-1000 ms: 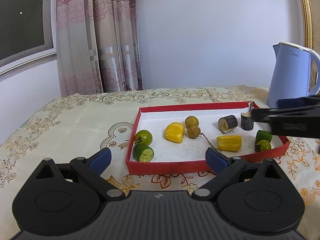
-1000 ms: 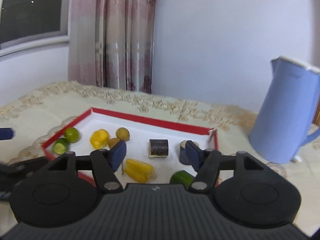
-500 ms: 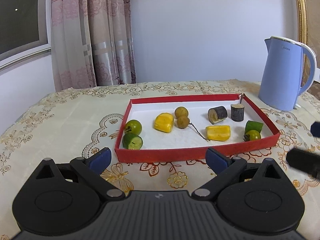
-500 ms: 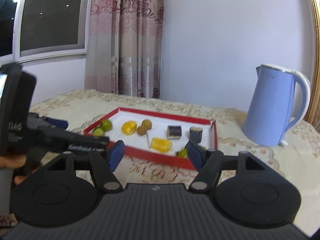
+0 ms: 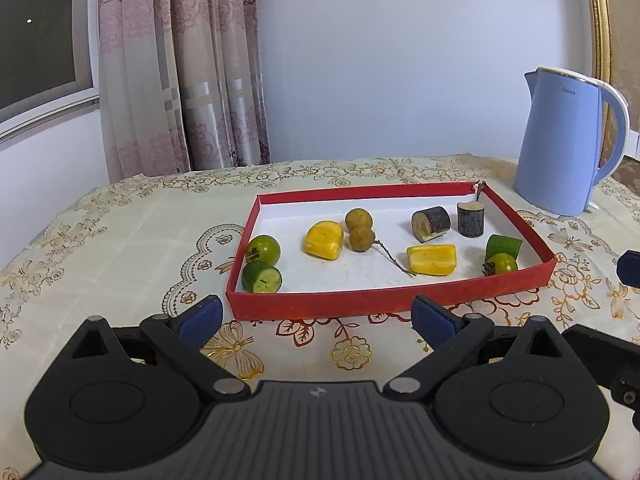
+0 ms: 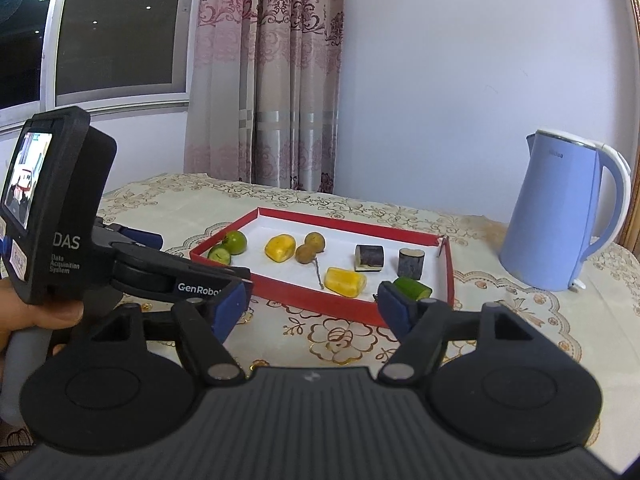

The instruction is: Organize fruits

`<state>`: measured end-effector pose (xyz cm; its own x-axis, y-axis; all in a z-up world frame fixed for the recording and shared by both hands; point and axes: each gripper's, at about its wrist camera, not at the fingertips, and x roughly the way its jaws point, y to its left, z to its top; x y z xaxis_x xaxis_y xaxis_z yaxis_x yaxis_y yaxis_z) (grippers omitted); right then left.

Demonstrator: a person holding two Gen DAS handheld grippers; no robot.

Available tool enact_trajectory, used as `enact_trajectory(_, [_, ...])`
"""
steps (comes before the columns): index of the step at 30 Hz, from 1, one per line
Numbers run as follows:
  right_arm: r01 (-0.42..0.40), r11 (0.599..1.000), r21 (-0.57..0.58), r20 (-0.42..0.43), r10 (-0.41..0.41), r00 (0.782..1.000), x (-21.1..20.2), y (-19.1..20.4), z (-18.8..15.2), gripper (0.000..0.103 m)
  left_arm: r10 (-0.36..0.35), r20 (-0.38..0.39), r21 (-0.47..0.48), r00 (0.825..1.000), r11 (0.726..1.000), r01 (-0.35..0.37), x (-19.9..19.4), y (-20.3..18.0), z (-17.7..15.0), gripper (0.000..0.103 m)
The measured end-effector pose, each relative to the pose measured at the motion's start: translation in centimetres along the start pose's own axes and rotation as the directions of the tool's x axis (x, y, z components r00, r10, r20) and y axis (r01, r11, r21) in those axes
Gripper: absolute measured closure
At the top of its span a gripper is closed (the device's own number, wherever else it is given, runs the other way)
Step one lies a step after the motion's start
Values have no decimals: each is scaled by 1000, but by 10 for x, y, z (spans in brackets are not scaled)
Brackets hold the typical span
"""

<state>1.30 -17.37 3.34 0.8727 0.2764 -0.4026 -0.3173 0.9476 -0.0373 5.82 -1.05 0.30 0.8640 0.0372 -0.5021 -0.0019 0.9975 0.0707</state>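
A red tray (image 5: 360, 302) with a white floor lies on the tablecloth and holds several fruit pieces. At its left are a green fruit (image 5: 264, 250) and a cucumber piece (image 5: 262, 277). Further right lie a yellow chunk (image 5: 324, 240), two brown longans (image 5: 360, 228), a second yellow chunk (image 5: 432, 260), two dark cane pieces (image 5: 431, 222), then a cucumber piece (image 5: 503, 246) and a green fruit (image 5: 500, 264). My left gripper (image 5: 316, 316) is open and empty in front of the tray. My right gripper (image 6: 314, 306) is open and empty, before the tray (image 6: 320, 294).
A blue electric kettle (image 5: 564, 144) stands right of the tray, also in the right wrist view (image 6: 560, 212). The left gripper's body with its screen (image 6: 52, 216) fills the left of the right wrist view. Curtains and a window stand behind the table.
Both grippers have drawn back from the tray. The right gripper left the tray's right end and now sits low at the left view's right edge. The fruit has not moved.
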Motion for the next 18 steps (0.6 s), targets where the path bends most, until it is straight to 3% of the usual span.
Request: enact_trajectory(18, [1, 1000, -3, -13, -1, 1000, 1, 0, -5, 30, -2, -3, -12, 1000, 1000, 2, -2, 3, -3, 2])
